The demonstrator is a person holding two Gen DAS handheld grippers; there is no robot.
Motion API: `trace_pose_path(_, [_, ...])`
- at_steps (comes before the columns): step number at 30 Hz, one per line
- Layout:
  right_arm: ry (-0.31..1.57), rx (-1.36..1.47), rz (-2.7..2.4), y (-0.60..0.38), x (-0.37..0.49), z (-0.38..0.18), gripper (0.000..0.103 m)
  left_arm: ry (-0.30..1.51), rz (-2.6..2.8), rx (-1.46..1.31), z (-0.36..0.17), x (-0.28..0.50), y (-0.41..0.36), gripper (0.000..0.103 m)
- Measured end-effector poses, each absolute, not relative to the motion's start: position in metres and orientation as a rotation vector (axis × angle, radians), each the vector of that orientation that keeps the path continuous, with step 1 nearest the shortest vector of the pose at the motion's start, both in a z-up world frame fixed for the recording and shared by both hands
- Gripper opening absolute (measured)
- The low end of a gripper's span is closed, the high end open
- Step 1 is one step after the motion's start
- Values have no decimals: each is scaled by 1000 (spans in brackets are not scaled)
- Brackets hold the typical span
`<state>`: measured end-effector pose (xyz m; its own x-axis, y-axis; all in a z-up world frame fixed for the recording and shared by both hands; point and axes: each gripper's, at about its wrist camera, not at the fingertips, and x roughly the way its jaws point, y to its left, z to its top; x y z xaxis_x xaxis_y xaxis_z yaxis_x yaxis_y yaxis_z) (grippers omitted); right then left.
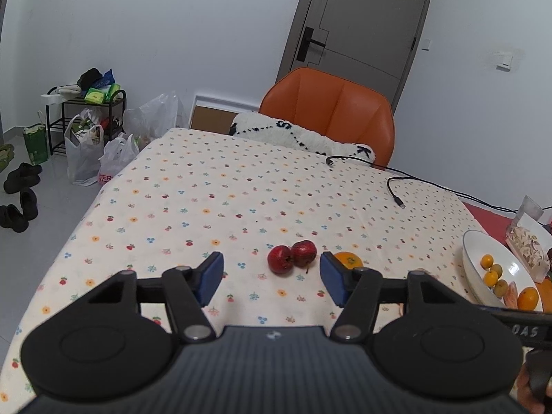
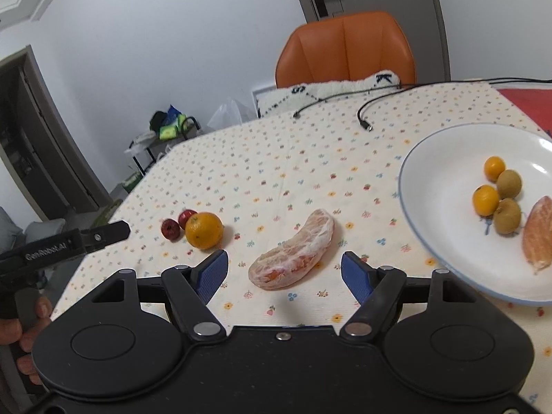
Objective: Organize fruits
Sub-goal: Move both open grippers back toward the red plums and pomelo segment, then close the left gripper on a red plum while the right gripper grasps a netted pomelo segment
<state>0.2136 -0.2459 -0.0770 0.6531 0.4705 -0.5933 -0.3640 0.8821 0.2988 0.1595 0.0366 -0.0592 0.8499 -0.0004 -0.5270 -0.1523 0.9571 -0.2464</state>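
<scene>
Nearest the right wrist camera, the right claw (image 2: 284, 277) hangs low over the counter (image 2: 276, 179) with its blue pads (image 2: 212, 274) spread wide and nothing between them but a peeled pomelo segment (image 2: 293, 252), which lies on the flowered cloth just ahead of the gap, untouched. To the right of it sits a white plate (image 2: 448, 158) whose near rim reaches almost to the right pad; on it are two small oranges (image 2: 486, 200), two brownish round fruits (image 2: 507, 215) touching them, and a second segment (image 2: 540, 234) at the picture's edge. Left of the pomelo segment an orange (image 2: 204, 230) rests on the cloth, touching two small red fruits (image 2: 171, 229) behind it. The left claw (image 1: 270, 277), seen from its own camera, is likewise spread and holds nothing; the red fruits (image 1: 291, 255) lie side by side, touching, just beyond the gap between its pads, and the orange (image 1: 348, 260) peeks out behind the right pad. Farther out, two black cables (image 1: 396, 193) trail across the cloth. Beyond the counter's far edge stands an orange chair (image 1: 331, 110) with a fluffy white cushion (image 1: 303, 138) on its seat, then a grey door (image 1: 369, 20). On the floor to the left are plastic bags (image 1: 86, 148), a black rack (image 1: 89, 117) and dark shoes (image 1: 20, 193).
</scene>
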Motion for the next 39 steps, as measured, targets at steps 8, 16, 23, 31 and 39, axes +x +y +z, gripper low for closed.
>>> trace_pose_path(8, [761,125,468,-228,226,-89,73,577,70,-302,-69,172,42,55])
trace_pose_path(16, [738,90,477,-209,236,-91,77,600,60,-305,-80,190,41,47])
trace_pose_path(23, [711,41,489,-197,244,-93,77,608,60,-295,-85,204,41,45])
trace_pose_path(31, [687,-4,485,-194,244,-94,69,605,53,-284,-95,214,37,38])
trace_pose_path(39, [671,-56,439,-197,233,-95,49,607,34,-268,-93,209,31,21])
